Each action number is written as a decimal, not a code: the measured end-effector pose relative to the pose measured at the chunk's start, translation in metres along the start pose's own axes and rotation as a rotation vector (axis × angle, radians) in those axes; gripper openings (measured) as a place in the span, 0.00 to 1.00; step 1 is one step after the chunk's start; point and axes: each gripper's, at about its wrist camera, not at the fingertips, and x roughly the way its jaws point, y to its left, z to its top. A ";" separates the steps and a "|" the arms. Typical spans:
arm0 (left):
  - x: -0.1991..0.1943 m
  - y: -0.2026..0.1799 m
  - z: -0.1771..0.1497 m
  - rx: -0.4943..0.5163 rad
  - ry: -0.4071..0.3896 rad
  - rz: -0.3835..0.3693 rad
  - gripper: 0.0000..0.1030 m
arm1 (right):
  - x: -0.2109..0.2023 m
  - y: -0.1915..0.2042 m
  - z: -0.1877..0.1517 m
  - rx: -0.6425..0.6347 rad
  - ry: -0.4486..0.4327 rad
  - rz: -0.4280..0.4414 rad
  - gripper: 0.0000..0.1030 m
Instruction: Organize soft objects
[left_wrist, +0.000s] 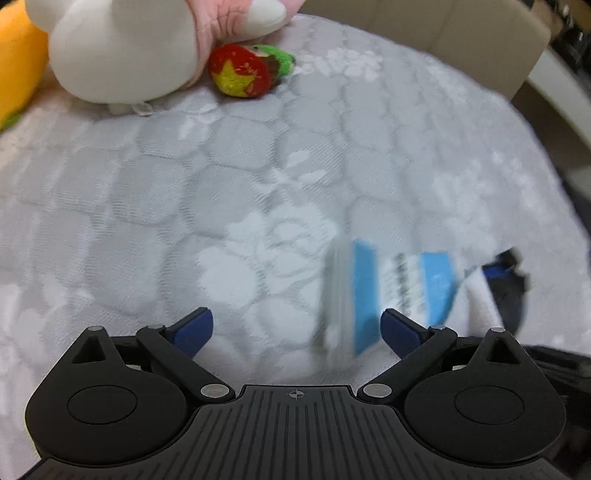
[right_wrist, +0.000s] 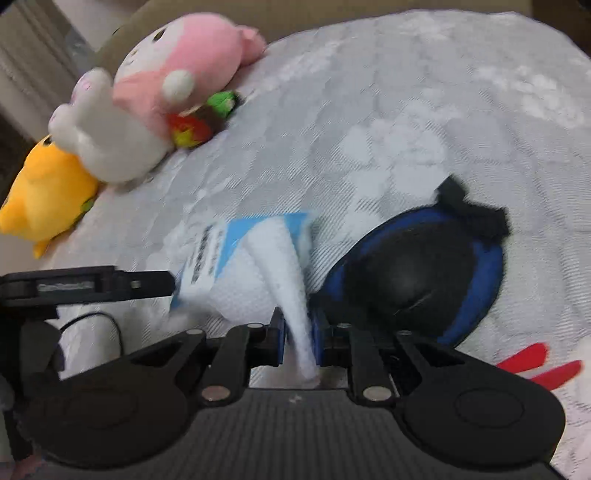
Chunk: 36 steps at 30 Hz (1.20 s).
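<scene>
The towel (right_wrist: 240, 288), white with a blue label, lies near on the bed (right_wrist: 406, 110), one fold pinched in the right gripper (right_wrist: 298, 341); the grip is narrow, so it may slip out. Left gripper (left_wrist: 295, 330) gapes wide, empty.

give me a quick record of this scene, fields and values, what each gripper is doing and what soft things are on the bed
surface: quilted grey bed cover
left gripper: open, holding nothing
right gripper: shut on white cloth
cloth label: blue and white tag, blurred
beside cloth: black and blue pad
plush row: pink toy, white toy, yellow toy
small item: red and green toy against the pink toy
motion: both views blurred
</scene>
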 end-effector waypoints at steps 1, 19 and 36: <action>-0.001 -0.001 0.005 0.008 0.003 -0.030 0.97 | -0.002 0.000 0.002 -0.004 -0.025 -0.013 0.17; 0.043 -0.120 0.006 0.672 0.038 -0.015 0.98 | -0.046 -0.080 0.028 0.334 -0.202 0.137 0.17; -0.035 -0.139 -0.099 0.833 -0.072 -0.222 0.99 | -0.072 -0.030 0.012 0.064 -0.217 0.061 0.20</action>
